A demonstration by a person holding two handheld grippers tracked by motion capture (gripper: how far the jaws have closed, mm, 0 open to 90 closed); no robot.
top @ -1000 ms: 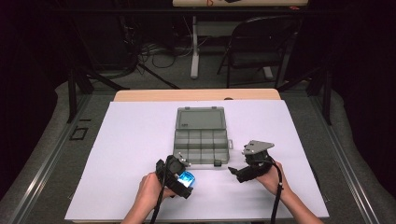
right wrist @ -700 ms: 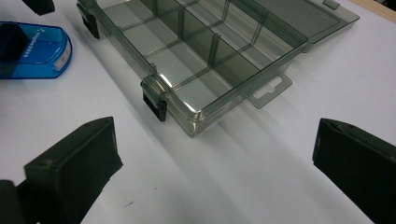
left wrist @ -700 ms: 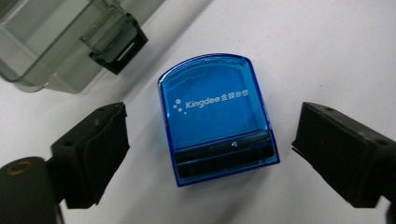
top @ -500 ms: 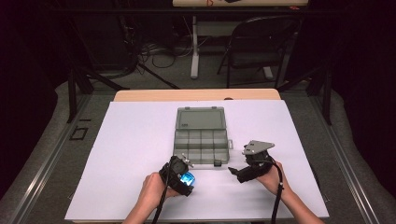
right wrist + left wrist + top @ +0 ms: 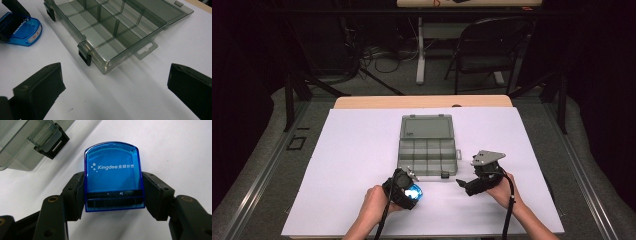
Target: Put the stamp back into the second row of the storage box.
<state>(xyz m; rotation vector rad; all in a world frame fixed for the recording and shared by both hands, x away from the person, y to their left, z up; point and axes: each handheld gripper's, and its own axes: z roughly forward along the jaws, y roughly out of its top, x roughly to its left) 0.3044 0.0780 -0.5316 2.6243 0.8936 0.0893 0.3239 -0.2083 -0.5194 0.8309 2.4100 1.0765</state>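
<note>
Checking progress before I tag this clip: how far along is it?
Done: box lies open, lid flat behind, compartments look bare. In hand: left gripper is shut on the blue Kingdee item, near the box's front latch. Right gripper is open, holding nothing. Left: item not yet in the box.

A recording lab or studio. Black curtains (image 5: pixel 257 75) surround the white-covered table (image 5: pixel 362 150); cables (image 5: pixel 377 55) and a folding chair (image 5: pixel 492 50) stand behind.

Black hand-held gripper (image 5: pixel 462 184), brass screws, grey plate
</note>
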